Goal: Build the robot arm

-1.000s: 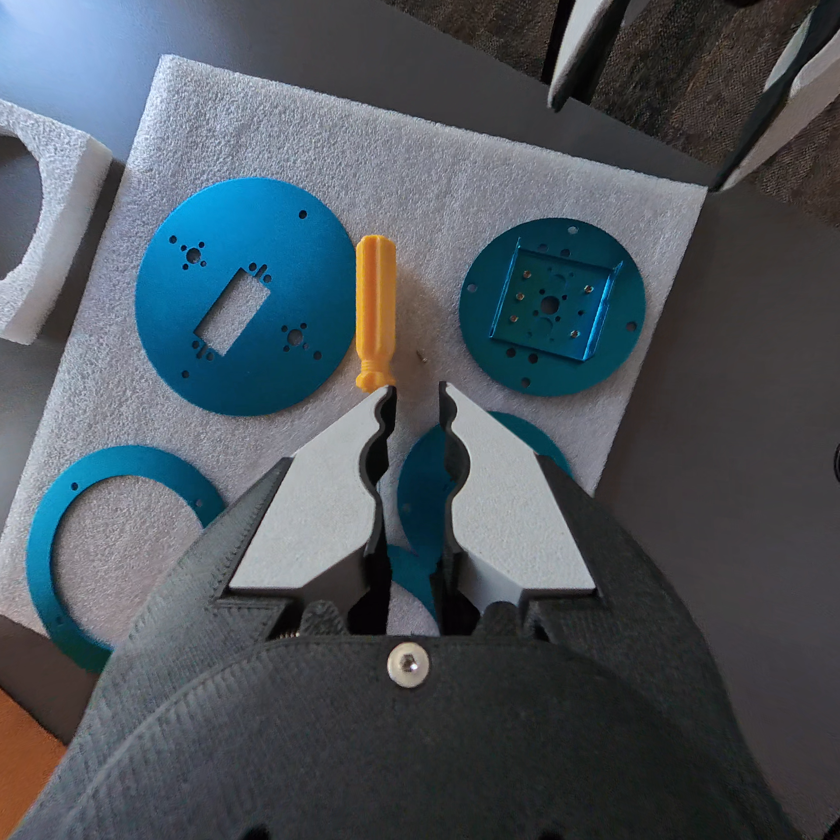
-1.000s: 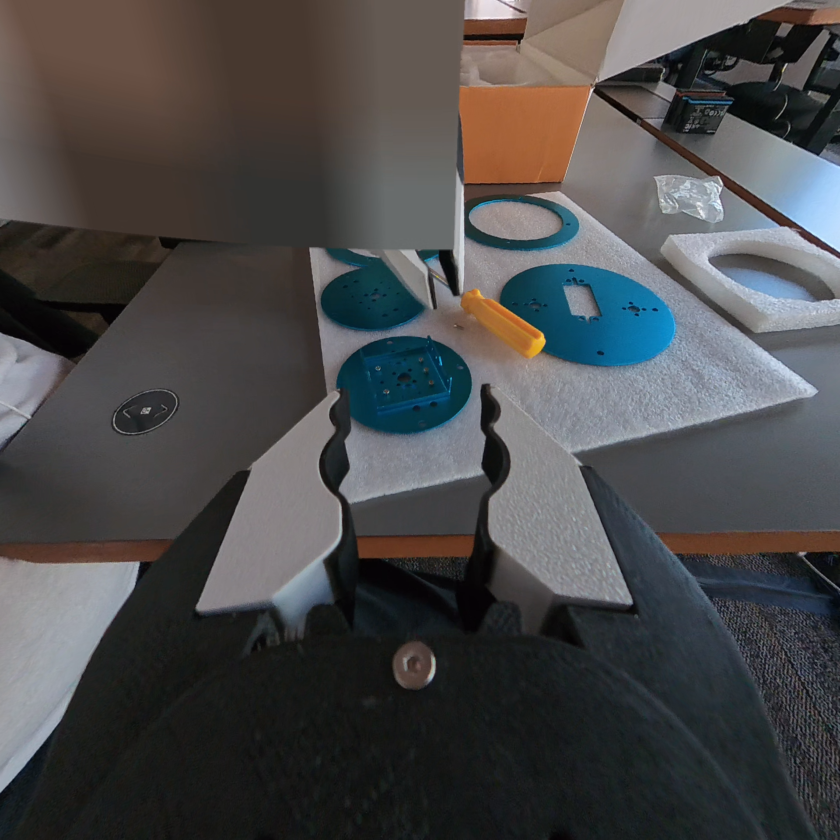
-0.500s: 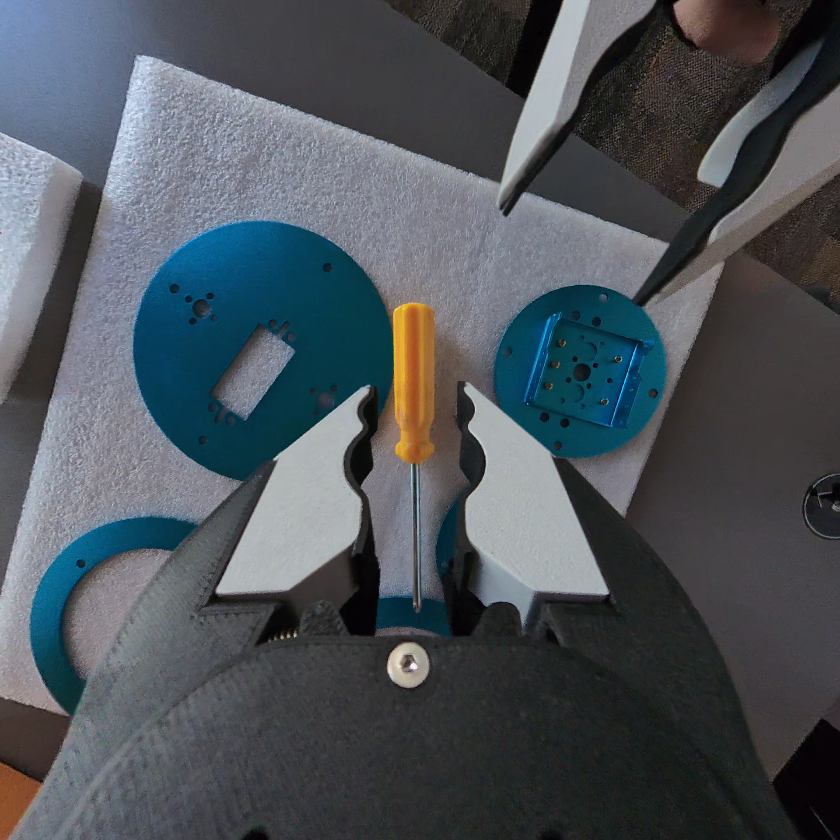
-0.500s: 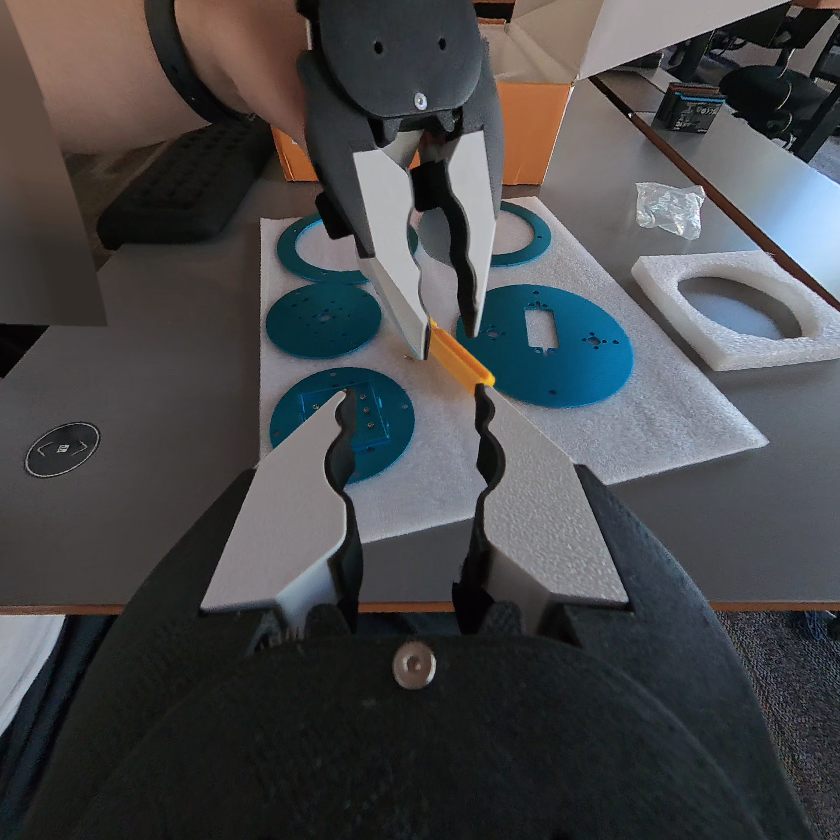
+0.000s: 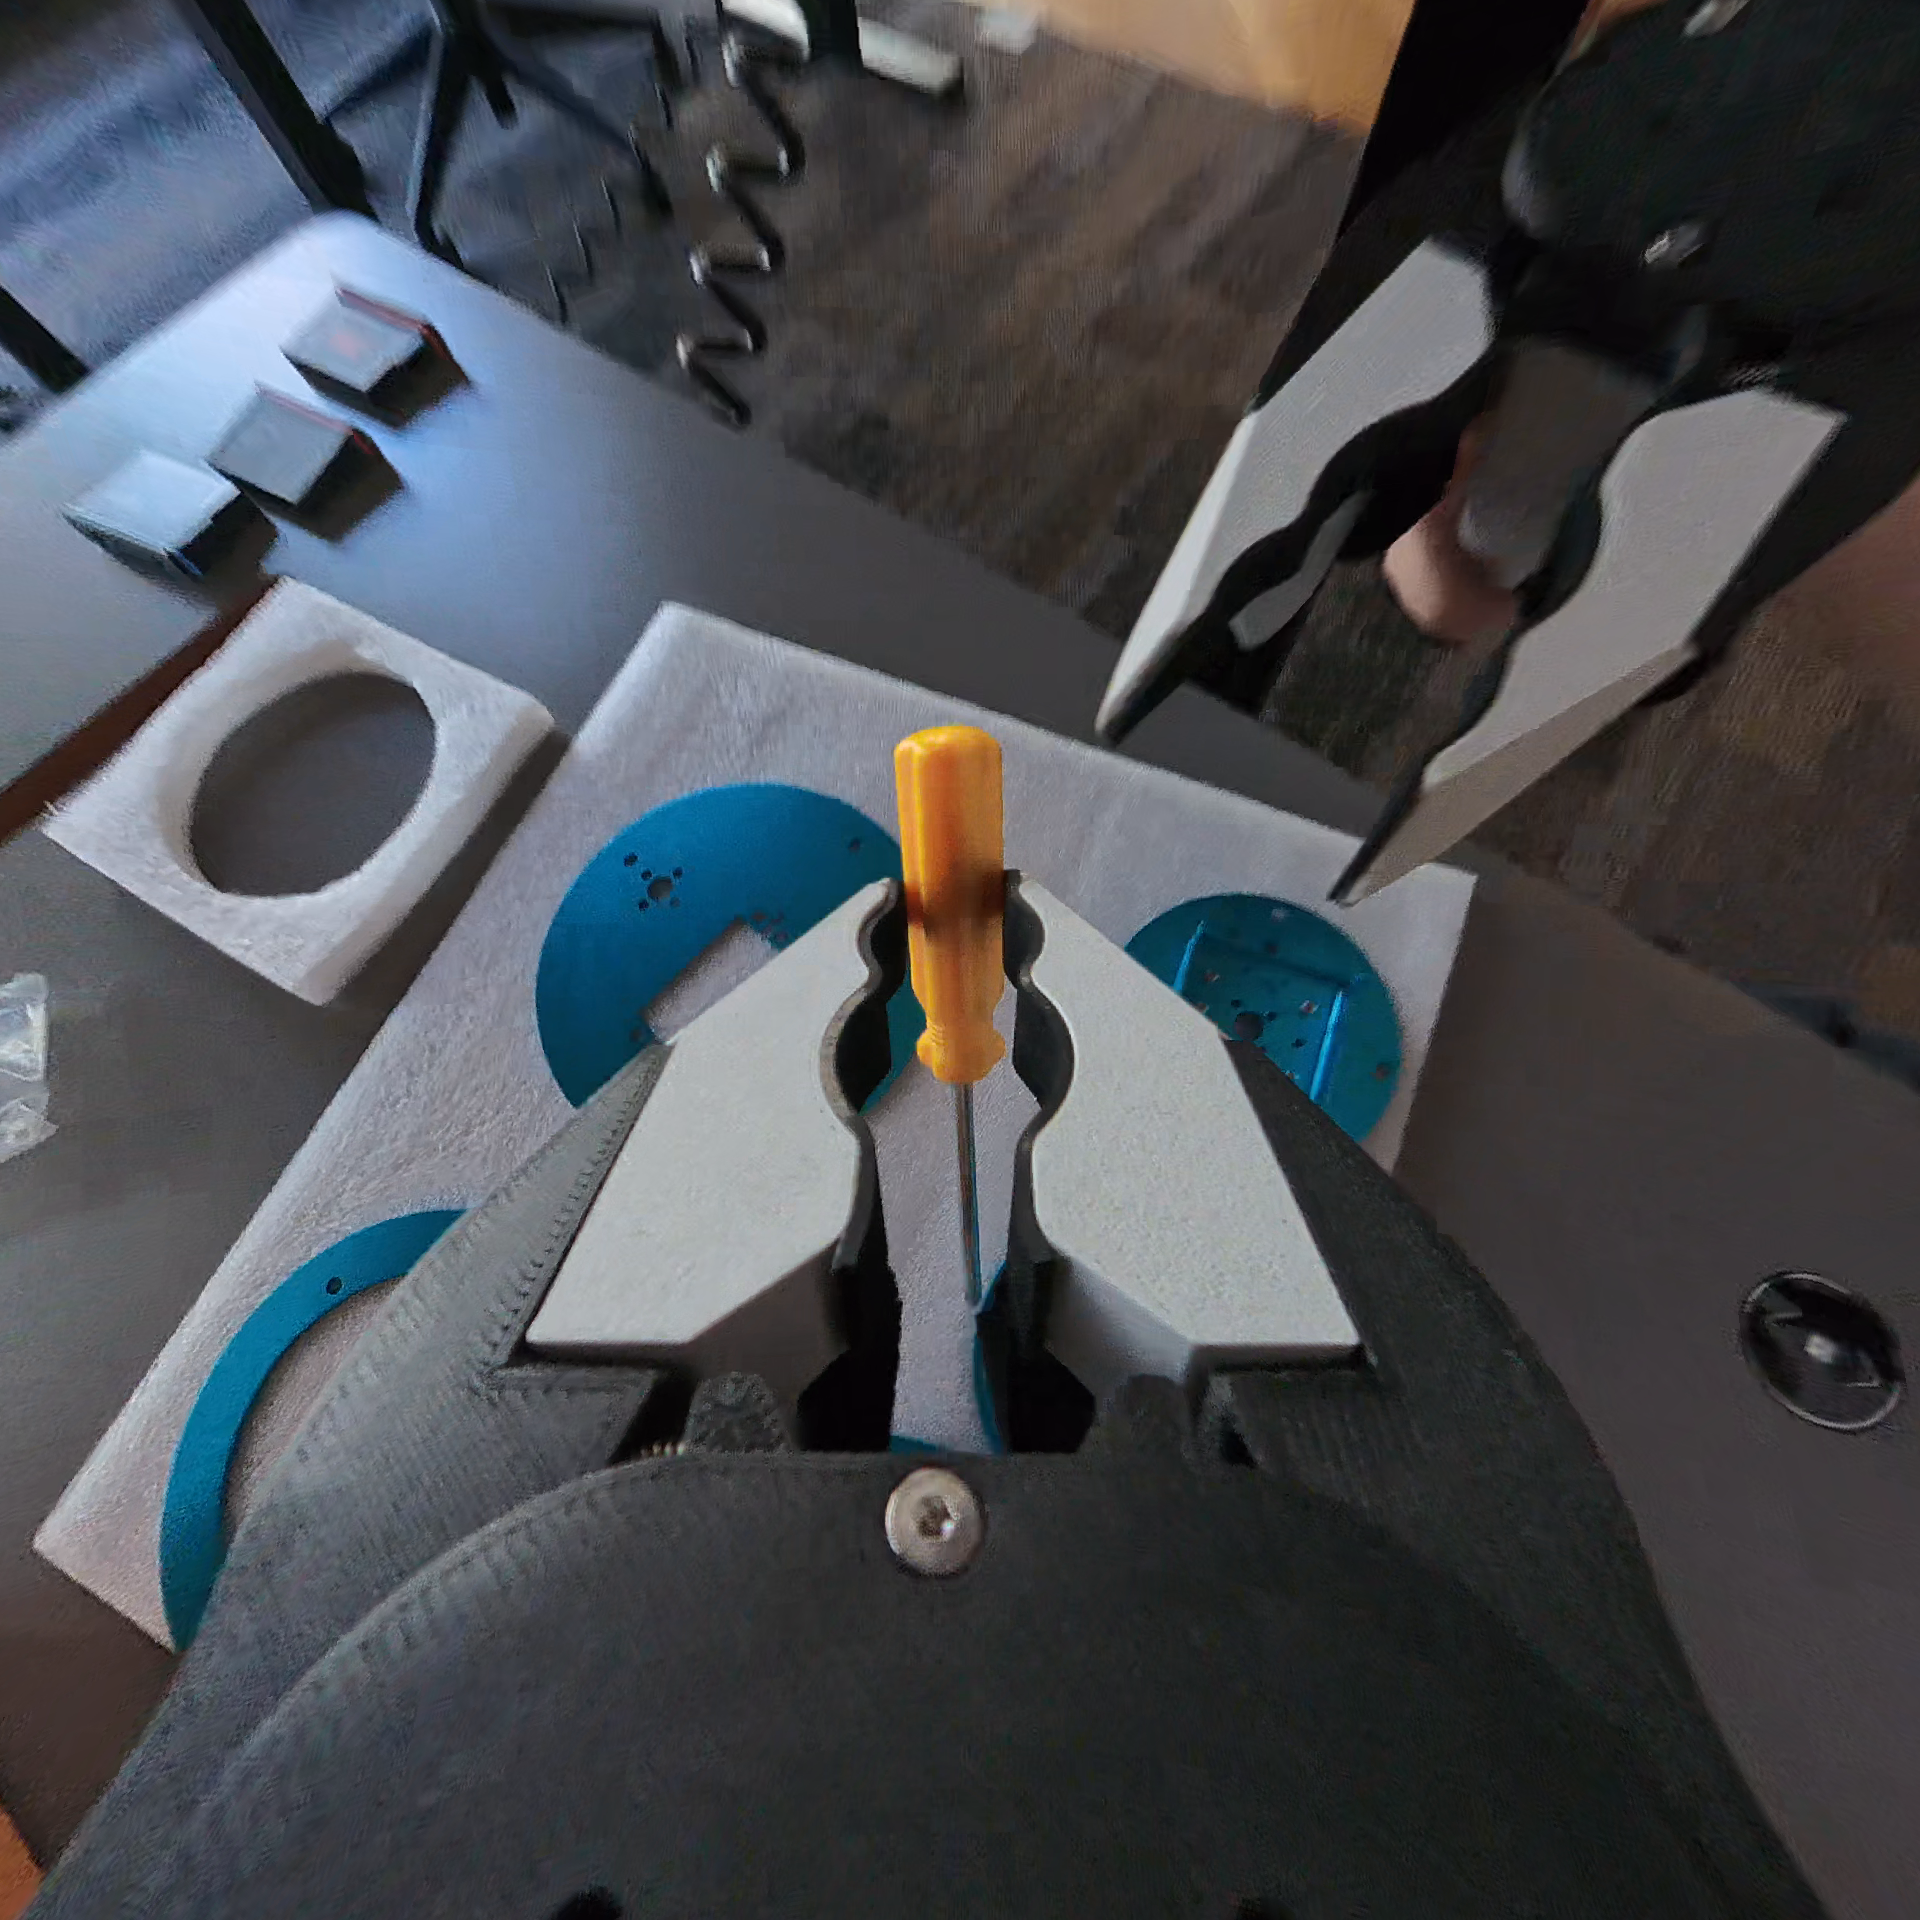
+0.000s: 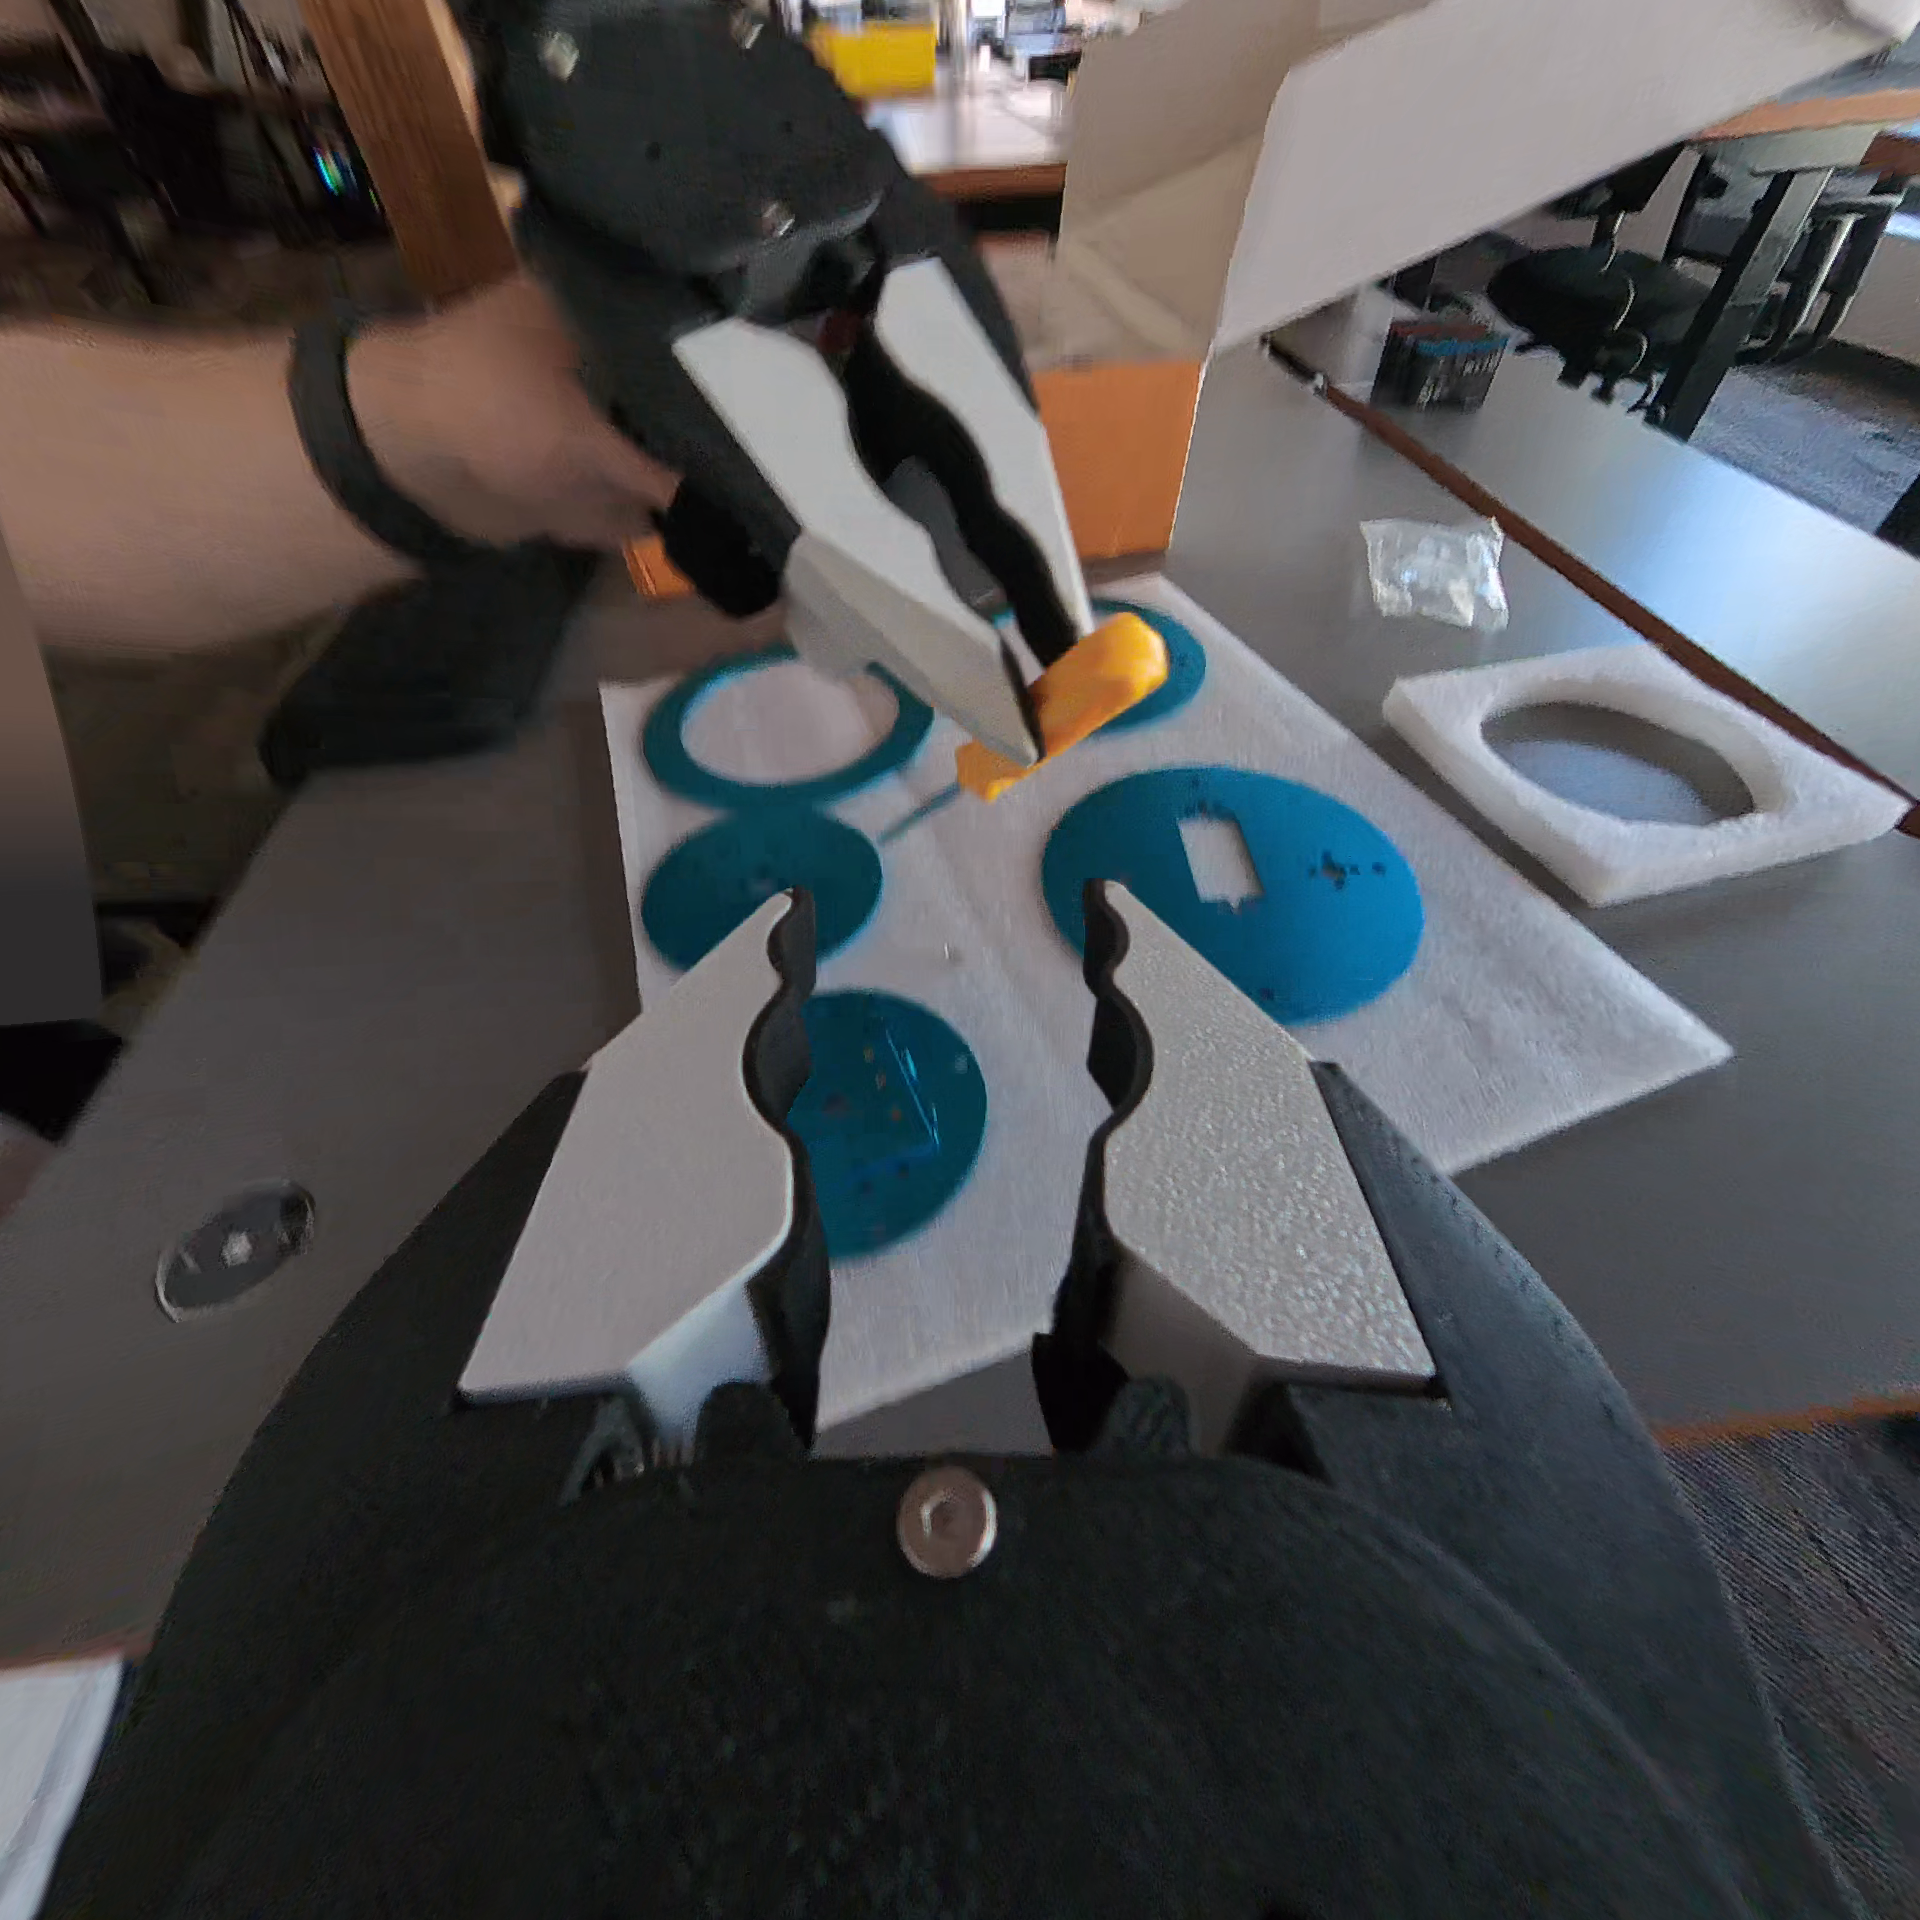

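My left gripper (image 5: 951, 899) is shut on the orange handle of a small screwdriver (image 5: 943, 800) and holds it above the white foam sheet (image 5: 790, 707). The thin shaft runs back between the fingers. The right wrist view shows this gripper (image 6: 1044, 691) tilted, with the screwdriver (image 6: 1101, 670) off the foam. My right gripper (image 6: 948, 899) is open and empty, above the near part of the foam sheet (image 6: 1455, 1039). It is nearest a small blue disc with a square bracket (image 6: 894, 1122). It also shows in the left wrist view (image 5: 1226, 816).
On the foam lie a large blue disc with a rectangular hole (image 6: 1299, 914), a blue ring (image 6: 727, 769) and a plain small disc (image 6: 727, 894). A foam frame with an oval hole (image 6: 1621, 831), a plastic bag (image 6: 1439, 571) and an open orange box (image 6: 1112, 457) stand beyond.
My left gripper closed on the screwdriver's handle and raised it off the foam, tilting upward. My right gripper moved forward over the foam and stayed open.
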